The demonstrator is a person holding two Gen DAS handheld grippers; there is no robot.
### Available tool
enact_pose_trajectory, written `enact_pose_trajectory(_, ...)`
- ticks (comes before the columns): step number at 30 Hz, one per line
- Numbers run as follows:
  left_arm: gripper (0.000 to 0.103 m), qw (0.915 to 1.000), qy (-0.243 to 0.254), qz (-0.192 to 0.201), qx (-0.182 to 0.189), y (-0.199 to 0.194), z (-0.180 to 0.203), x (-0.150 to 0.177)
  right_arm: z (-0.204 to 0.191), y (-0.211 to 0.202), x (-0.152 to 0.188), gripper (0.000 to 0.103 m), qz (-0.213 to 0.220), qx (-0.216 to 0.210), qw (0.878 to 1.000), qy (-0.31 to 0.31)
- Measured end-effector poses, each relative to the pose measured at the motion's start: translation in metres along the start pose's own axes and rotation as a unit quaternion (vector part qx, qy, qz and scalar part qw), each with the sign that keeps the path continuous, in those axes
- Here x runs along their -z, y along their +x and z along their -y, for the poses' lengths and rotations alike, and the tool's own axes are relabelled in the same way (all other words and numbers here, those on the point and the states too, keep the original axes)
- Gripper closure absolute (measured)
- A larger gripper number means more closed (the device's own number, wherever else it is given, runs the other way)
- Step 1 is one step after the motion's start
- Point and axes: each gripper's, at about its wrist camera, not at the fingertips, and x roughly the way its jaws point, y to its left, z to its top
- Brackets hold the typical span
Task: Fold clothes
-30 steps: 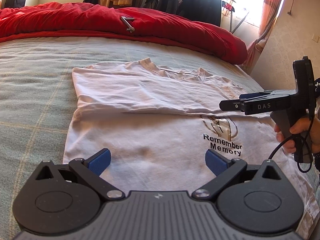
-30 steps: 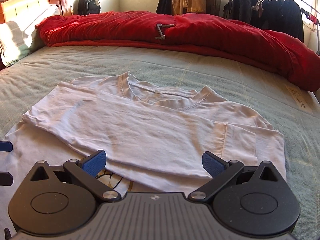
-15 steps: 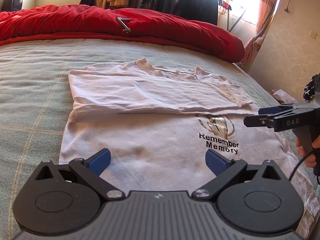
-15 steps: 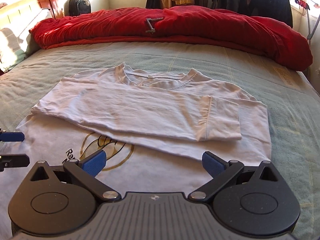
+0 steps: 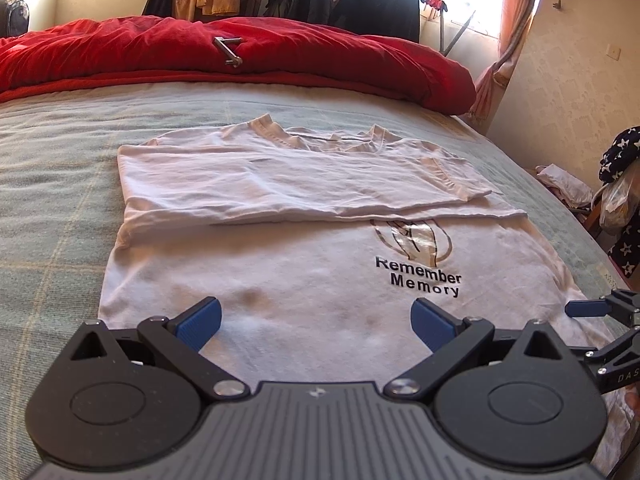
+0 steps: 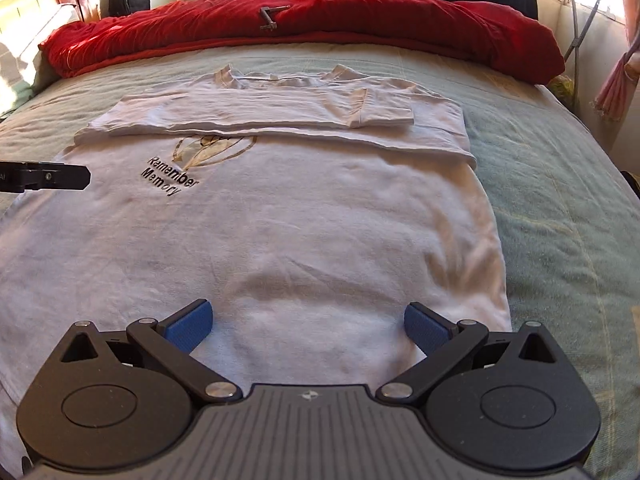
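While both tongs gape empty | T-shirt (image 6: 304,208) flat on bed (image 6: 560,208), sleeves folded in

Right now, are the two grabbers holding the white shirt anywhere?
No. The left gripper and the right gripper are both wide open and holding nothing; the white t-shirt lies loose on the bed.
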Motion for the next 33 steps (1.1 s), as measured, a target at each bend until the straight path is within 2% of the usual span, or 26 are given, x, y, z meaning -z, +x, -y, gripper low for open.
enact_pose_trajectory(11, 0.001, 0.9994, 0.03, -0.012, -0.007, 0.007, 0.011, 0.005, -0.002, 0.004, 0.009, 0.0, 0.027, 0.013, 0.999, 0.025)
enact_pose_trajectory(20, 0.001, 0.9961, 0.078, -0.013, -0.039, 0.019, 0.023, 0.014, -0.003, 0.004, 0.013, 0.0, 0.042, 0.017, 0.998, 0.032)
enact_pose_trajectory(23, 0.001, 0.9963, 0.077, -0.011, -0.038, 0.019, 0.022, 0.015, -0.003, 0.004, 0.013, 0.0, 0.041, 0.018, 0.998, 0.032)
enact_pose_trajectory(27, 0.001, 0.9951, 0.082, -0.03, -0.046, 0.01, 0.023, 0.018, -0.003, 0.0, 0.012, 0.0, 0.031, 0.015, 0.999, 0.03)
enact_pose_trajectory(29, 0.001, 0.9939, 0.078, -0.044, -0.064, -0.003, 0.026, 0.023, -0.002, -0.005, 0.013, 0.0, 0.025, 0.012, 0.999, 0.028)
enact_pose_trajectory(33, 0.001, 0.9935, 0.062, -0.048, -0.083, -0.038, 0.03, 0.043, 0.0, -0.025, 0.026, 0.0, 0.023, 0.01, 0.999, 0.022)
